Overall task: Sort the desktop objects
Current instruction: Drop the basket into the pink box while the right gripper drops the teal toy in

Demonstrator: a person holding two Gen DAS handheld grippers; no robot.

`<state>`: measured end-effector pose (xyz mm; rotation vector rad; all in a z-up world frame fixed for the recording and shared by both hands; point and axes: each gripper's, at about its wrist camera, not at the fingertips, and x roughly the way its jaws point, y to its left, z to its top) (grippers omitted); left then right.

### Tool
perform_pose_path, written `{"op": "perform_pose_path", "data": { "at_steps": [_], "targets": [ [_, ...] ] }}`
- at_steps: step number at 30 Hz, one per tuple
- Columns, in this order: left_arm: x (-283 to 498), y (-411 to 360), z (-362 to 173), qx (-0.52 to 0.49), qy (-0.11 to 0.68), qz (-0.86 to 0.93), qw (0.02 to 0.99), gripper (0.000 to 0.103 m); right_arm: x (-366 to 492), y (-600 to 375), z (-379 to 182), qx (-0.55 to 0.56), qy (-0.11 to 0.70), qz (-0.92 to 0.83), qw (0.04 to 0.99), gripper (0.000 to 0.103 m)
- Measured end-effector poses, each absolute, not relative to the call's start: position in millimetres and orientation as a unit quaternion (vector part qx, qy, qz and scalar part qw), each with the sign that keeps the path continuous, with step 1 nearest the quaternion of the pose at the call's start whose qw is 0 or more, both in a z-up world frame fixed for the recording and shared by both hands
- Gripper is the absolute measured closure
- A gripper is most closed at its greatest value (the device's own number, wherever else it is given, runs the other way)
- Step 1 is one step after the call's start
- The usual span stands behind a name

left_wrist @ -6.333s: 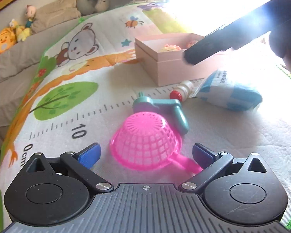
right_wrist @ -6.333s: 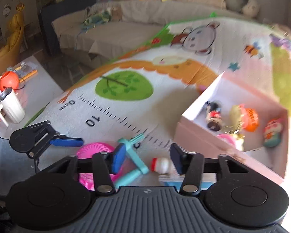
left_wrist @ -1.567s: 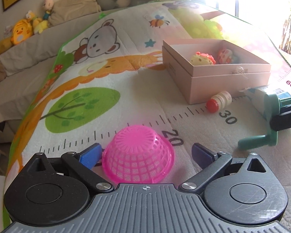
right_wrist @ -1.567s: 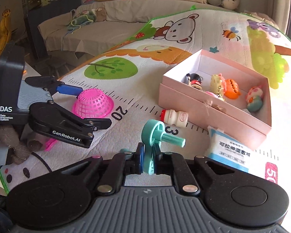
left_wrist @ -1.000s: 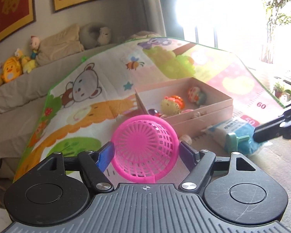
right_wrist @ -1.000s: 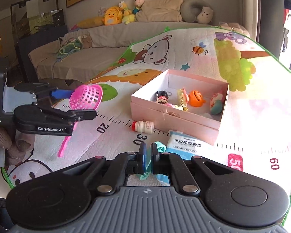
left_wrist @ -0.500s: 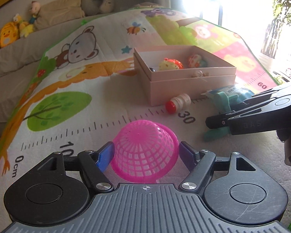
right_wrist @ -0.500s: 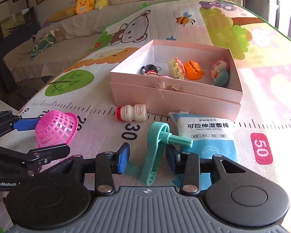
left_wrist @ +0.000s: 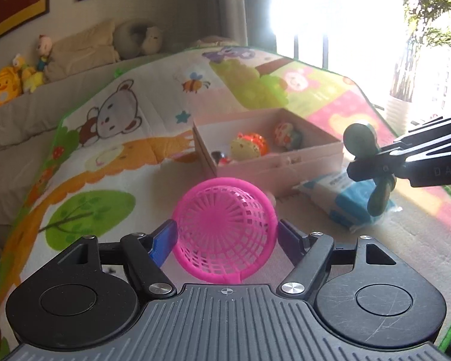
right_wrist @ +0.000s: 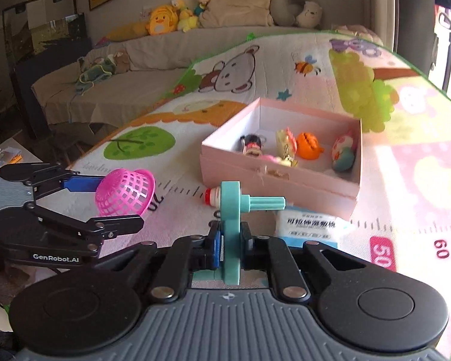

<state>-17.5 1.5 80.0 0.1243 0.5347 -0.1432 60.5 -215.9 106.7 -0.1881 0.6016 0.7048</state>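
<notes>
The right hand-held gripper (right_wrist: 228, 245) clamps the teal crank toy (right_wrist: 232, 225), its peg aimed rightward; the pink box (right_wrist: 285, 180) lies ahead, slightly right. The left hand-held gripper (left_wrist: 225, 234) grasps the pink basket (left_wrist: 225, 228), farther away.

pink basket (left_wrist: 225, 228) lifted off mat | teal crank toy (right_wrist: 232, 234) re-gripped, raised

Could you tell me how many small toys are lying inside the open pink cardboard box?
4 clearly, all in the open pink cardboard box: dark-haired doll leftmost, yellow figure, orange toy, egg-shaped toy rightmost. Something pink by the front wall may be a fifth.
</notes>
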Motion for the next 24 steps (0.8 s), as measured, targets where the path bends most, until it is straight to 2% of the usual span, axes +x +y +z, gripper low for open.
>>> {"op": "perform_pose_path", "data": {
  "at_steps": [5,8,10,13,16,24],
  "targets": [
    [24.1,-23.1,131.3,0.1,0.186,-0.091,0.973,0.025,80.1,-240.5,169.6,-0.085,0.194,0.289,0.934,0.092],
    [76.1,-35.3,142.5,0.082,0.175,-0.127,0.973,0.023,107.8,-250.6,185.9,-0.069,0.182,0.261,0.946,0.092],
    [113.7,-39.7,142.0,0.074,0.179,-0.131,0.972,0.009,125.8,-252.3,188.6,-0.064,0.186,0.249,0.948,0.092],
    [148.6,-32.2,135.1,0.056,0.199,-0.094,0.974,0.008,150.3,-250.3,183.6,-0.062,0.205,0.242,0.946,0.092],
    [143.9,-8.0,121.1,0.022,0.214,-0.085,0.973,0.003,167.2,-244.8,171.7,-0.067,0.223,0.247,0.941,0.092],
    [91.0,22.7,75.4,0.027,0.25,-0.067,0.965,0.002,231.2,-198.7,128.3,-0.038,0.3,0.277,0.912,0.092]
  ]
}}
